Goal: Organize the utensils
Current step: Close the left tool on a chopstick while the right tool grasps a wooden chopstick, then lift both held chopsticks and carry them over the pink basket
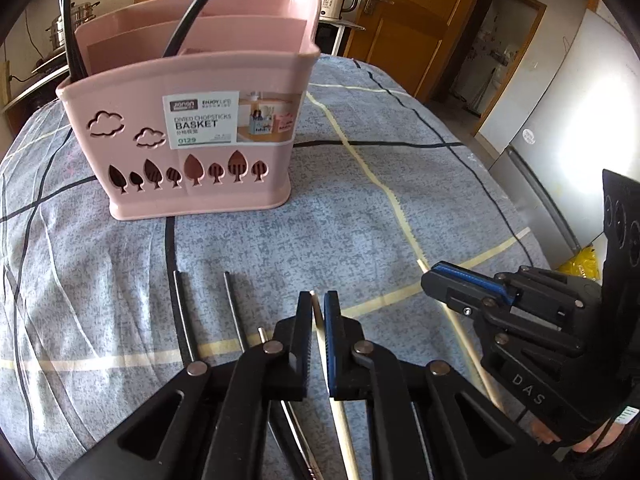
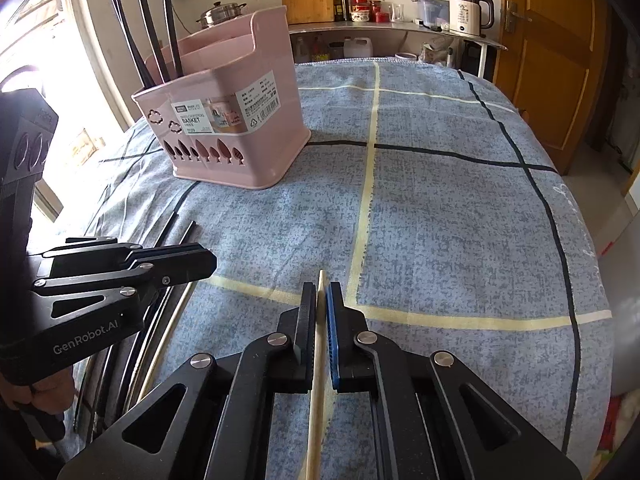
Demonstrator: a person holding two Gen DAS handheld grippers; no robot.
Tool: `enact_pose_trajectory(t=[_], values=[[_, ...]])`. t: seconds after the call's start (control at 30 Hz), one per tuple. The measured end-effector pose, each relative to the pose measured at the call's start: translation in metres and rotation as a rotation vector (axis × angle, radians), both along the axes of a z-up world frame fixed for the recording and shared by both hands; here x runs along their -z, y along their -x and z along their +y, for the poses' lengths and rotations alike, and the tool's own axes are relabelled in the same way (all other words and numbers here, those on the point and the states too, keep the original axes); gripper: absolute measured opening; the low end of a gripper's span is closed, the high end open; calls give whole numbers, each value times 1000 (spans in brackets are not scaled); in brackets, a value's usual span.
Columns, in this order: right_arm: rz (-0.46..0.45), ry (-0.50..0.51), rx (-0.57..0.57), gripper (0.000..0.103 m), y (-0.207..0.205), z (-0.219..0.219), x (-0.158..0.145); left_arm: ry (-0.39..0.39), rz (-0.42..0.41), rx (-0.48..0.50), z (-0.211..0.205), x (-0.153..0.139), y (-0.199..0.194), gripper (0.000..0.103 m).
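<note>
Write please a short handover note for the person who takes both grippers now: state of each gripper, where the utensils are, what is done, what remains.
Left gripper: shut on a wooden chopstick.
Right gripper: shut on a second wooden chopstick.
Pink basket: stands upright on the blue cloth; black chopsticks already stand in its left compartment.
Left to do: place both wooden chopsticks in the basket, then the dark and metal utensils lying on the cloth by the left gripper.

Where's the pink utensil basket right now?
The pink basket stands upright on the blue checked cloth, ahead-left in the right wrist view, beyond both grippers, black chopsticks standing in its left end.
</note>
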State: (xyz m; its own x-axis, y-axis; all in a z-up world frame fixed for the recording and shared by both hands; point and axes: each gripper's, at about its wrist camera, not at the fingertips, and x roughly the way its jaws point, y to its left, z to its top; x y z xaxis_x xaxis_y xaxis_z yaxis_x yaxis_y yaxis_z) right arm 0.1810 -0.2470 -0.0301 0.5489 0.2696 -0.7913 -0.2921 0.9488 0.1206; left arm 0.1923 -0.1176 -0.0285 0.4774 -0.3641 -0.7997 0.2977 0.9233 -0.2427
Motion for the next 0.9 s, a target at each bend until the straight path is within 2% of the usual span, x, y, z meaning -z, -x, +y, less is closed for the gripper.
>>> enact_pose_trajectory(t=[0.17, 0.37, 0.5, 0.67, 0.9], values=[[-62, -25, 9, 5, 7, -4, -25, 57, -79, 16, 6, -39, 9, 5], [-181, -72, 27, 5, 18, -11, -70, 97, -204, 17, 22, -90, 19, 4], [-259, -86, 40, 5, 25, -14, -98, 113, -267, 12, 31, -115, 23, 4], [-332, -109, 55, 5, 36, -19, -122, 129, -314, 10, 40, -131, 30, 4], [-362, -117, 56, 5, 46, -23, -130, 129, -324, 20, 44, -135, 43, 4]])
